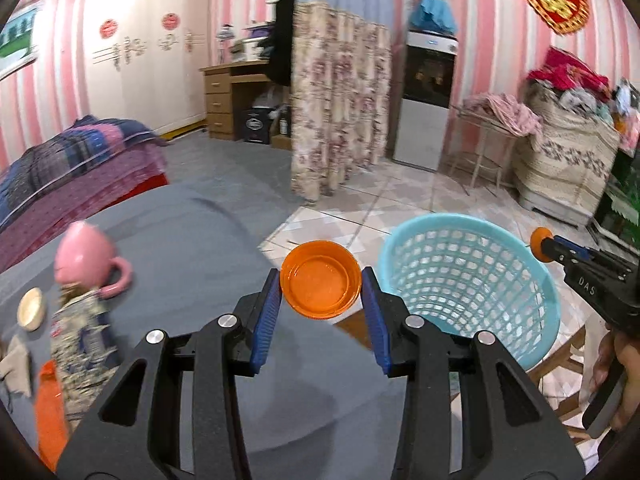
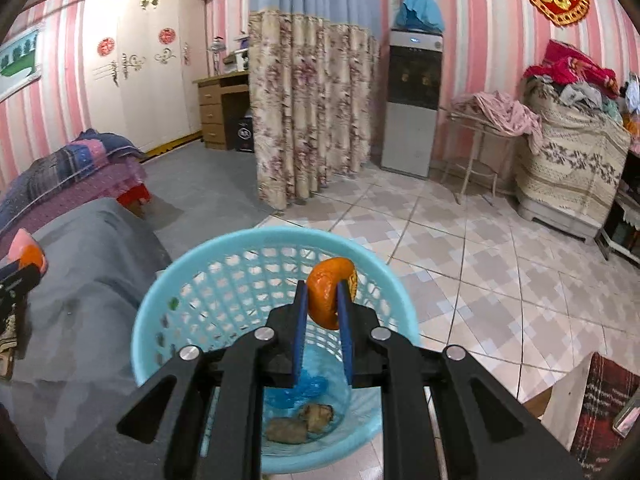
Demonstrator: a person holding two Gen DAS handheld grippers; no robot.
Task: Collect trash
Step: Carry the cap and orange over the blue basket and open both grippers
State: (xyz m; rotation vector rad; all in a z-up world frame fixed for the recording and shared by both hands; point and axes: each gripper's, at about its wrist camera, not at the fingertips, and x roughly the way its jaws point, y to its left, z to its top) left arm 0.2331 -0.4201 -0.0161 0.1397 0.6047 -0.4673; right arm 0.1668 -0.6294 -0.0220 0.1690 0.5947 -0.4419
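My left gripper [image 1: 321, 280] is shut on an orange plastic cup [image 1: 320, 278], held above the grey table edge, left of the light-blue mesh basket [image 1: 472, 280]. My right gripper [image 2: 323, 292] is shut on an orange peel [image 2: 329, 292] and holds it over the basket's [image 2: 224, 264] open mouth. Inside the basket lie a blue plastic bag [image 2: 298, 390] and two brown scraps [image 2: 300, 424]. The right gripper also shows at the right of the left wrist view [image 1: 560, 252], the peel at its tip.
On the grey table [image 1: 192, 248] at the left are a pink mug [image 1: 86, 258], a patterned wrapper [image 1: 80, 340], a small wooden dish [image 1: 31, 307] and an orange item [image 1: 50, 412]. A floral curtain [image 2: 304, 112], water dispenser [image 2: 412, 100] and tiled floor [image 2: 480, 248] lie beyond.
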